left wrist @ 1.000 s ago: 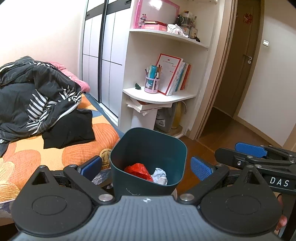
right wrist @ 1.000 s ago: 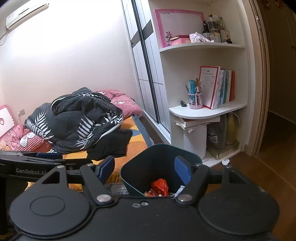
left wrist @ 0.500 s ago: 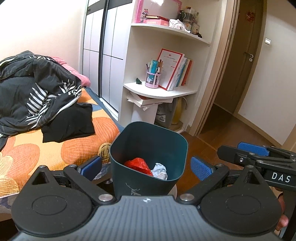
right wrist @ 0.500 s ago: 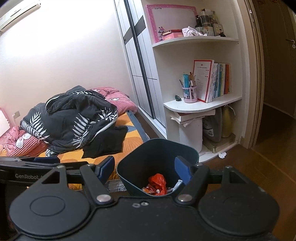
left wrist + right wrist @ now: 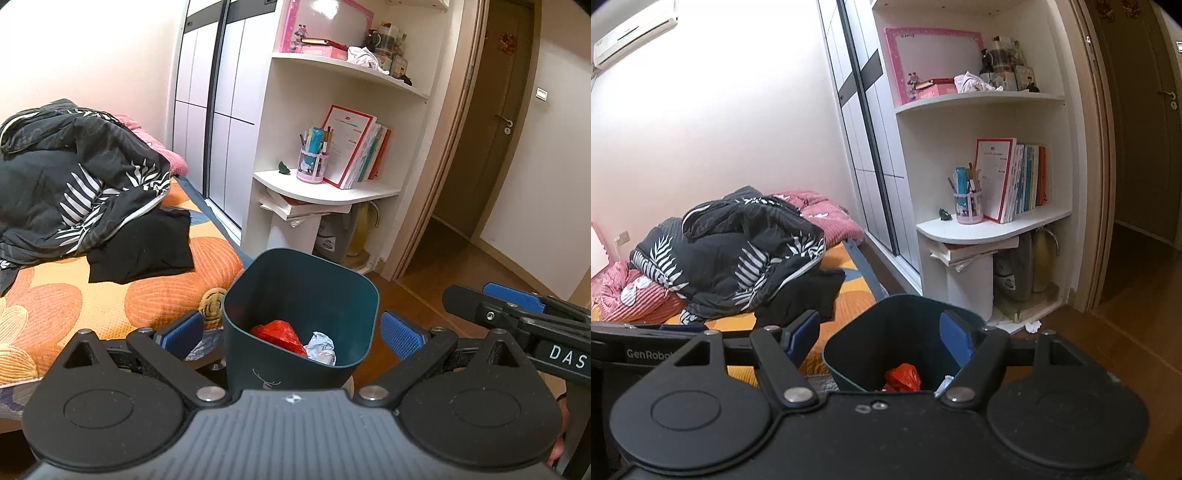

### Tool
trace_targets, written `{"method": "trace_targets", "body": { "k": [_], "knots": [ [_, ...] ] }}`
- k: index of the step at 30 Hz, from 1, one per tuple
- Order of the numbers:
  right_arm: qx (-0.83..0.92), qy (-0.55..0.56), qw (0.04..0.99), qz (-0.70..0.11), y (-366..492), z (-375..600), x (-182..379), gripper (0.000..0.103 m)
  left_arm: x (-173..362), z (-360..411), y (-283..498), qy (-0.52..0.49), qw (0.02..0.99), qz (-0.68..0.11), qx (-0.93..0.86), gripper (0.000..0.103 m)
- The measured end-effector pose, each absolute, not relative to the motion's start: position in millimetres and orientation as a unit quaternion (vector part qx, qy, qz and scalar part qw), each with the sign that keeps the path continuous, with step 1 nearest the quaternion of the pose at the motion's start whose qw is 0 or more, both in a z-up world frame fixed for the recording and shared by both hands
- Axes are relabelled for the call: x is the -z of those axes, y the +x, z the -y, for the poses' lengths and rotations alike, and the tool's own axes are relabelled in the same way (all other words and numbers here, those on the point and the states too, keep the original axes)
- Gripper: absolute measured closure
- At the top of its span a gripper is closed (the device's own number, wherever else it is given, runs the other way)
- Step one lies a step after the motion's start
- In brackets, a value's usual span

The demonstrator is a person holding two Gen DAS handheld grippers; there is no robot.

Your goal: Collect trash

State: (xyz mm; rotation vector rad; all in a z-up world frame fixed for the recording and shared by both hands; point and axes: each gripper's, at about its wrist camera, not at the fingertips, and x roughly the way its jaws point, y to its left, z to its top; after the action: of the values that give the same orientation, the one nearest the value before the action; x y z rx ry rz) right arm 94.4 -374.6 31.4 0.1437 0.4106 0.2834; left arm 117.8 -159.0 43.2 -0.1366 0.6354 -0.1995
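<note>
Both tongs gape wide, holding nothing: left gripper [image 5: 291, 328] and right gripper [image 5: 879, 338] straddle the dark green bin [image 5: 301, 317] at the bed's corner. Red wrapper [image 5: 279, 336] and crumpled paper [image 5: 322, 347] lie inside. Judged between pickups; next, fetch the paper scrap [image 5: 1032, 326] at the shelf's foot.

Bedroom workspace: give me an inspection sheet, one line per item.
Surface: wooden floor; bed with orange patterned sheet.
Job's things: dark green bin holding a red wrapper and crumpled white paper; another white scrap lies on the floor by the shelf base.
Clutter: black leaf-print quilt and black garment on the bed.
Grippers: left tool open, one finger either side of the bin; right tool open, its right finger at the bin's rim.
Cables: nothing seen.
Surroundings: white shelves with books and pen cup; sliding wardrobe; open doorway.
</note>
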Motion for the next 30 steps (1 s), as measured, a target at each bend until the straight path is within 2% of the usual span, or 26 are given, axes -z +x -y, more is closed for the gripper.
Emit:
{"method": "trace_targets", "body": {
  "k": [15, 30],
  "knots": [
    [-0.161, 0.066, 0.961, -0.215, 96.7, 369.7, -30.7, 0.028, -39.2, 157.0, 121.9, -0.067, 0.936, -0.331, 0.093, 0.000],
    [-0.147, 0.057, 0.958, -0.241, 96.4, 369.7, -26.6, 0.028, -39.6, 160.7, 117.7, -0.056, 0.943, -0.318, 0.081, 0.000]
  ]
}}
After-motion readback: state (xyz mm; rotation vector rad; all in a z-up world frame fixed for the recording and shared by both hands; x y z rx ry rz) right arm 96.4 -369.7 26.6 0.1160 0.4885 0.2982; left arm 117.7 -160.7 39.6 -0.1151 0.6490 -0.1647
